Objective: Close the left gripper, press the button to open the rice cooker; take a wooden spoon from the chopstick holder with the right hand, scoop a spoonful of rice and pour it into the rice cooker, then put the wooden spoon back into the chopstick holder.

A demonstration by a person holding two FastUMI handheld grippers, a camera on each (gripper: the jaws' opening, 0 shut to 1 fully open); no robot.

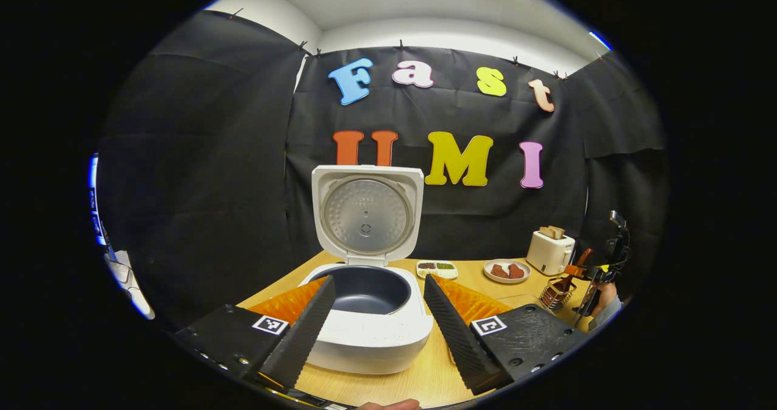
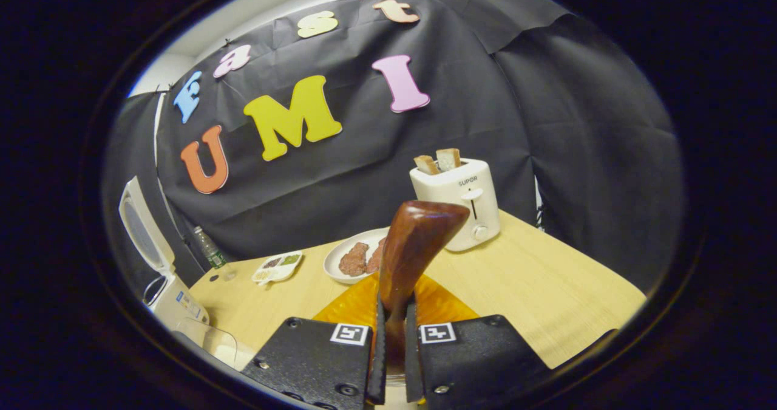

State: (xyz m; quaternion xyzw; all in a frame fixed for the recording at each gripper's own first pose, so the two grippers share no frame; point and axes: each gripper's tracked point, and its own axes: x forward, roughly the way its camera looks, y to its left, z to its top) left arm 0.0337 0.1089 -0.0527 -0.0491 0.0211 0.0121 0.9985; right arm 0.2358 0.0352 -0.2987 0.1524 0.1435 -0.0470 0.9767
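Note:
The white rice cooker (image 1: pixel 370 331) stands open in front of me, its lid (image 1: pixel 366 212) upright and the dark inner pot (image 1: pixel 364 288) bare. My left gripper (image 1: pixel 379 279) is open, one finger on each side of the pot's rim. In the right gripper view, my right gripper (image 2: pixel 394 313) is shut on the handle of a brown wooden spoon (image 2: pixel 419 246), whose broad end points up and away. The wire chopstick holder (image 1: pixel 555 293) sits at the far right of the left gripper view, with the other gripper and a hand (image 1: pixel 604 294) just beside it.
A white toaster (image 2: pixel 461 200) with two bread slices stands at the back of the wooden table (image 2: pixel 546 282). Near it are a plate of meat (image 2: pixel 355 258), a small divided dish (image 2: pixel 278 266) and a bottle (image 2: pixel 209 252). A clear container (image 2: pixel 209 340) lies by the cooker (image 2: pixel 161 270).

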